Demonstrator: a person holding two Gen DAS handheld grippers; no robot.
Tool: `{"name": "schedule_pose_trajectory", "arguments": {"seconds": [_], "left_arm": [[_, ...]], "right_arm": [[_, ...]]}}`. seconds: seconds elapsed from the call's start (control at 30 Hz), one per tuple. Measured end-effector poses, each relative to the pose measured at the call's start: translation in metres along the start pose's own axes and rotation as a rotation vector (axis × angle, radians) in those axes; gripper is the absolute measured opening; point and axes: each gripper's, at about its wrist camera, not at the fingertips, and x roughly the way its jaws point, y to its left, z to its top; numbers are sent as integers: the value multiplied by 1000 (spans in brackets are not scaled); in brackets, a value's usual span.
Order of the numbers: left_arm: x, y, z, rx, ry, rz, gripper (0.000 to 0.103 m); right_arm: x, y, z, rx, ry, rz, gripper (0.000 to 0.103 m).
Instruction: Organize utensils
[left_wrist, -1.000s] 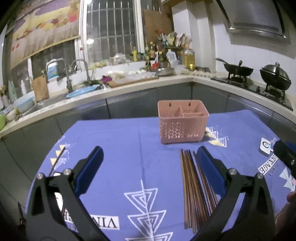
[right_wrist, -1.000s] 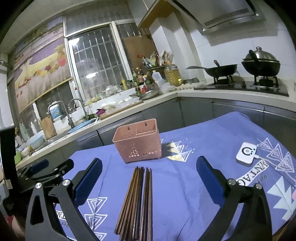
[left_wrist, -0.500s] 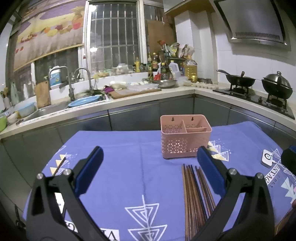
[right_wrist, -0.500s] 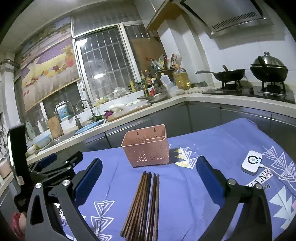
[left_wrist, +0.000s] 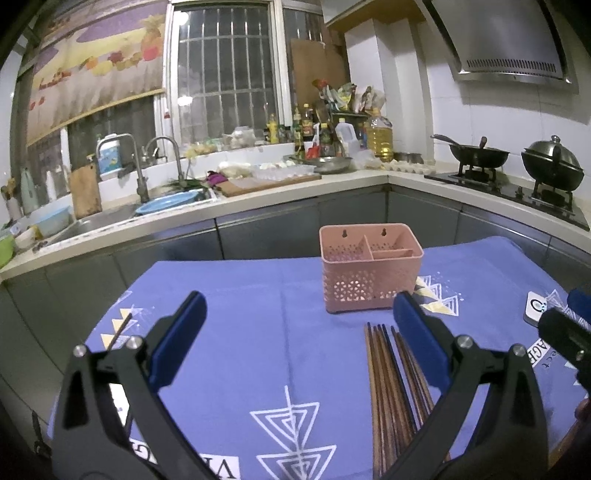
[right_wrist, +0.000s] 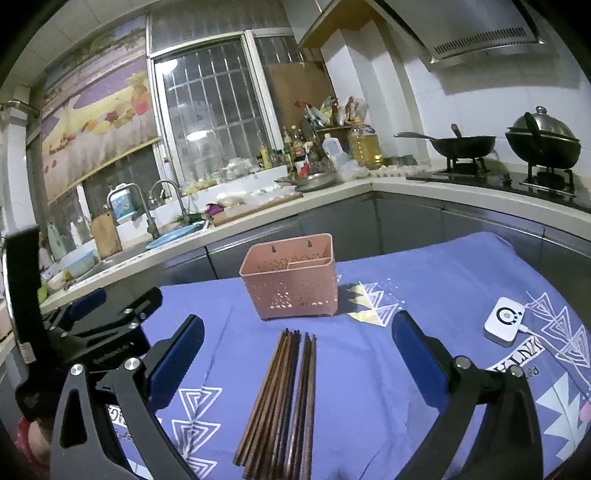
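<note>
left wrist view: my left tongs (left_wrist: 295, 325) hang wide open above the surface (left_wrist: 258, 354) with its blue cloth, holding nothing. the pink utensil basket (left_wrist: 371, 275) stands at 1 o'clock, and the bundle of dark chopsticks (left_wrist: 391, 391) lies flat just before it, at 4 o'clock, partly behind my right finger (left_wrist: 421, 343). in the right wrist view my right tongs (right_wrist: 295, 350) are also spread open and empty, the chopsticks (right_wrist: 288, 398) lying between the fingers, the basket (right_wrist: 291, 280) at 12 o'clock. a small white device (right_wrist: 504, 325) rests at 3 o'clock.
</note>
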Motion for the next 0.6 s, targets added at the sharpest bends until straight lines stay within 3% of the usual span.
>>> {"name": "schedule_pose_trajectory", "arguments": {"seconds": [0.6], "left_arm": [[-10,-4,-4,12,-41,54,97]], "right_arm": [[-1,-4,-1,6,-11,-22,100]]}}
